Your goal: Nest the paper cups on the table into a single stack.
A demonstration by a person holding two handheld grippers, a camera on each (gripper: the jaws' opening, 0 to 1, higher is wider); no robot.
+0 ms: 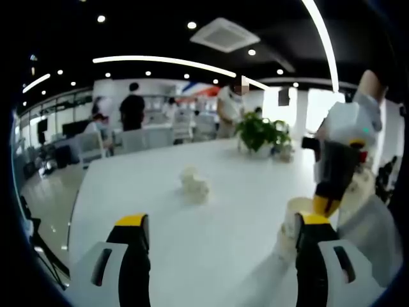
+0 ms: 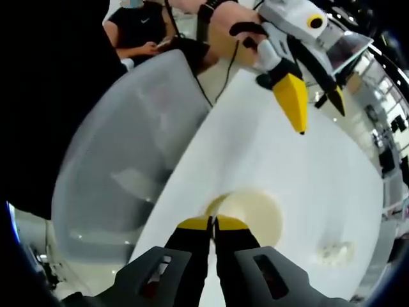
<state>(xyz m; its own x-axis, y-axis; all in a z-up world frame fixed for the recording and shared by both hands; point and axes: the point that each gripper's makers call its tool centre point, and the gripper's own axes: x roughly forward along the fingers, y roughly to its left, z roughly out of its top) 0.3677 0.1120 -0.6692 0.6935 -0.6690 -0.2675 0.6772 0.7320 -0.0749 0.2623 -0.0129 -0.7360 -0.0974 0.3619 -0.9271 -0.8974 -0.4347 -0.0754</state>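
With our right gripper (image 2: 213, 222) pinched on the rim of a paper cup (image 2: 252, 216) near the worktop (image 2: 319, 166) edge and our left gripper (image 1: 220, 224) wide open, the thin rim may buckle or slip free.

The left gripper view looks low and level across the long white table (image 1: 192, 256) toward a green potted plant (image 1: 259, 131) at its far end. The right gripper view tilts steeply down from close above an open cream paper cup (image 2: 255, 214) near the table's edge. Both views take in that tabletop, the cup (image 1: 295, 211) and each other's gripper.
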